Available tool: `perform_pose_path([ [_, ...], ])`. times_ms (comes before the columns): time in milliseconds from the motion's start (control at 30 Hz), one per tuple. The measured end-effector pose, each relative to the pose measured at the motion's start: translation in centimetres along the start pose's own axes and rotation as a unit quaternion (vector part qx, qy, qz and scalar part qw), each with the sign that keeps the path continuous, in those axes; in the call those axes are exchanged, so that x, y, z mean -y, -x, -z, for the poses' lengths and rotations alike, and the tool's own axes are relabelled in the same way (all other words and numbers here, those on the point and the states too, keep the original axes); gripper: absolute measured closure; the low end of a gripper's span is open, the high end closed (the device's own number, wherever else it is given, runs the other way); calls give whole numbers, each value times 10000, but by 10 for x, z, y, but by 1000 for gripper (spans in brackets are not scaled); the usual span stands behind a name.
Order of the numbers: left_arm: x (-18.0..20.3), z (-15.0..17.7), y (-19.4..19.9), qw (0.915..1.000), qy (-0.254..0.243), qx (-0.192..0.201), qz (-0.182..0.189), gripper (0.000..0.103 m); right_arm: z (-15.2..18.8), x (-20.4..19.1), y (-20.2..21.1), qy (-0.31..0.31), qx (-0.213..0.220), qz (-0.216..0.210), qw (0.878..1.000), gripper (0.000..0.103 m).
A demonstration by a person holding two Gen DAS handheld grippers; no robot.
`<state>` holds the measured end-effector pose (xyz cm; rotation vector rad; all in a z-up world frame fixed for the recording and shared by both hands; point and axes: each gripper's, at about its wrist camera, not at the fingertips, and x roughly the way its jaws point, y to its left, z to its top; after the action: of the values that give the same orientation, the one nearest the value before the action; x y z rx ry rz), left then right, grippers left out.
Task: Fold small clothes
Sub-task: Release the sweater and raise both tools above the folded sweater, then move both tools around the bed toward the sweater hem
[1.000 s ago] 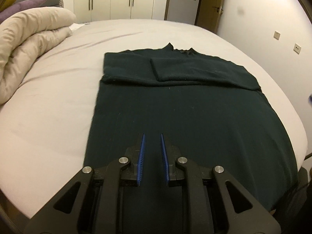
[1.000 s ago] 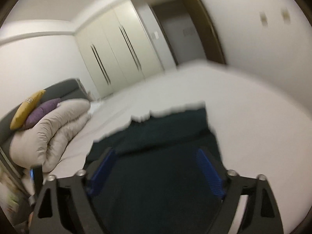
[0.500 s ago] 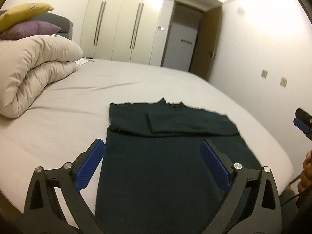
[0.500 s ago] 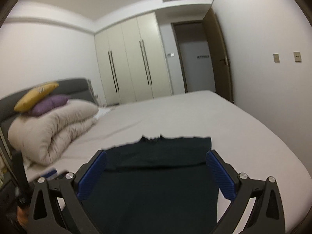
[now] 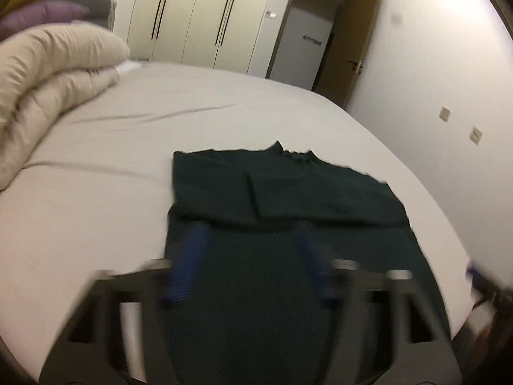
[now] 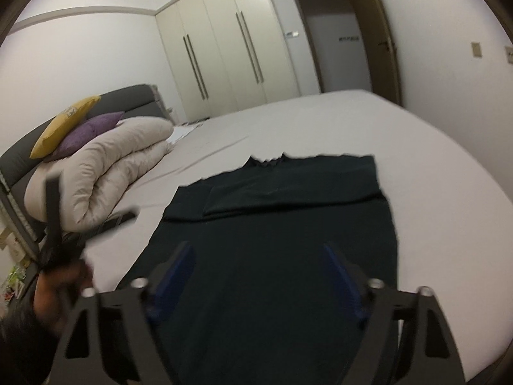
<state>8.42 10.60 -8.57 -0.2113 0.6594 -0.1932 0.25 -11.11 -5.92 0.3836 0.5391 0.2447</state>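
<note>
A dark green sweater (image 5: 288,256) lies flat on the bed with its collar at the far end and both sleeves folded across the chest. My left gripper (image 5: 251,229) hovers over the lower body of the sweater, blurred by motion. Its jaws are closing with a clear gap and nothing between them. My right gripper (image 6: 256,247) hangs over the sweater (image 6: 288,211) near the hem, its jaws also closing, with nothing between the blue pads (image 6: 179,266). At the left of the right wrist view, a hand (image 6: 61,288) holds the blurred left gripper.
The light grey bed sheet (image 5: 96,192) surrounds the sweater. A rolled beige duvet (image 6: 96,179) lies at the left with a purple pillow (image 6: 86,131) and a yellow pillow (image 6: 64,122) on top. Wardrobe doors (image 5: 198,16) and a doorway (image 5: 304,32) stand beyond the bed.
My left gripper went from shut to wide open and has narrowed again while moving. My right gripper's jaws have narrowed and its view has tipped down onto the sweater.
</note>
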Motion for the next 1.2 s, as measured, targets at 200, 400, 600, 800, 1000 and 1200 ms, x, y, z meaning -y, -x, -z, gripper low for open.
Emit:
perform_pose_path([
  [200,-23,-62,-99,9957,-223,-610,-666,83,7,3,-13,-19,-206,-206,9996,34],
  [400,-54,-51,-183,9736,-674,-1472,-1608,83,14,15,-35,-247,-463,-333,9981,34],
  [600,-62,-35,-188,9629,-1190,-1300,-2042,83,16,26,-45,-370,-539,-211,9976,33],
  [800,-89,-37,-171,9611,-902,-1256,-2290,83,10,31,-31,-268,-393,-69,9988,33],
  [1000,-40,-31,-61,9853,-1281,-235,-1109,76,13,9,5,690,-46,192,9974,18],
  [1200,51,40,46,9484,-3082,522,-533,2,29,3,43,1297,-37,539,9901,17],
])
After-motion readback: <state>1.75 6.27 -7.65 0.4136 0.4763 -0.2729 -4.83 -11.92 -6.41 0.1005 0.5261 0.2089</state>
